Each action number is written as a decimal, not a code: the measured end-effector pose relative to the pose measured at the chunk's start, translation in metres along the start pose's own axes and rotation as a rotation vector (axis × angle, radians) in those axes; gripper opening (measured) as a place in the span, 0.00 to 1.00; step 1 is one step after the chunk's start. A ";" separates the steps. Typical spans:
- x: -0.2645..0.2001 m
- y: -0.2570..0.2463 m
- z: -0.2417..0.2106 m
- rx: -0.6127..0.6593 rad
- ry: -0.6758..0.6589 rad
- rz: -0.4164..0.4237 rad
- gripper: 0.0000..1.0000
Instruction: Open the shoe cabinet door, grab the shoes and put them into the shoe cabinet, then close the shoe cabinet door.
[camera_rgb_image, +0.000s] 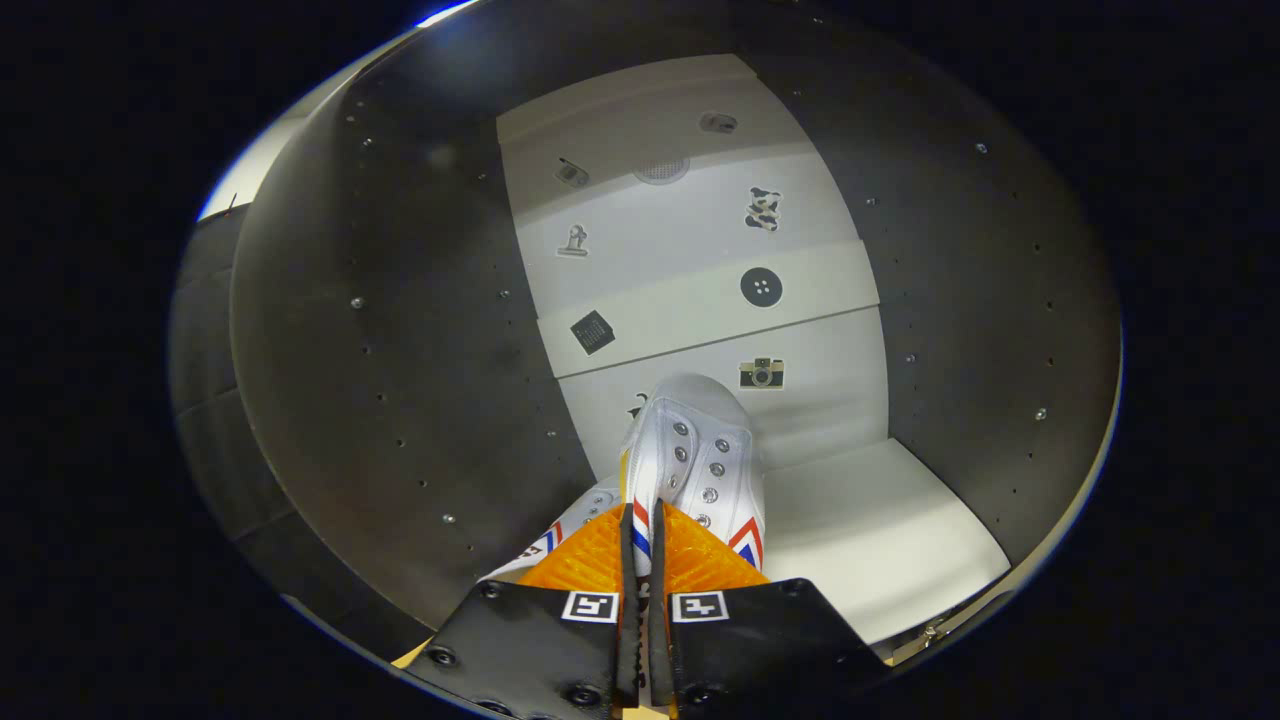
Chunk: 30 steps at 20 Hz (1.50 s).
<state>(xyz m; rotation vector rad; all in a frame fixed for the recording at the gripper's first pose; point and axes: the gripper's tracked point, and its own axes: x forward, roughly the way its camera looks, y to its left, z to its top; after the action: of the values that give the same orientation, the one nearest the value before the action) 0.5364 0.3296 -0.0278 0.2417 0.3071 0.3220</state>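
Observation:
I look into the open shoe cabinet, with dark side walls and a pale back wall carrying small stickers. A white sneaker with metal eyelets and red and blue stripes points toward the back, hanging over the white bottom shelf. My gripper is shut on this sneaker's edge, both fingers pressed on a thin part of it. A second white shoe with the same stripes peeks out just left of the fingers, low against the left wall.
The cabinet's dark left wall and right wall are dotted with small shelf-pin holes. The white shelf has free room to the right of the sneaker. A hinge piece shows at the cabinet's front right edge.

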 end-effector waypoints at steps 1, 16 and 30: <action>0.008 -0.002 -0.003 0.007 0.004 -0.014 0.05; -0.062 0.014 0.016 -0.243 -0.107 -0.054 0.99; -0.287 0.015 -0.001 -0.312 -0.186 -0.072 0.98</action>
<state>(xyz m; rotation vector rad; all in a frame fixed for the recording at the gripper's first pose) 0.2727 0.2447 0.0491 -0.0469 0.0785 0.2701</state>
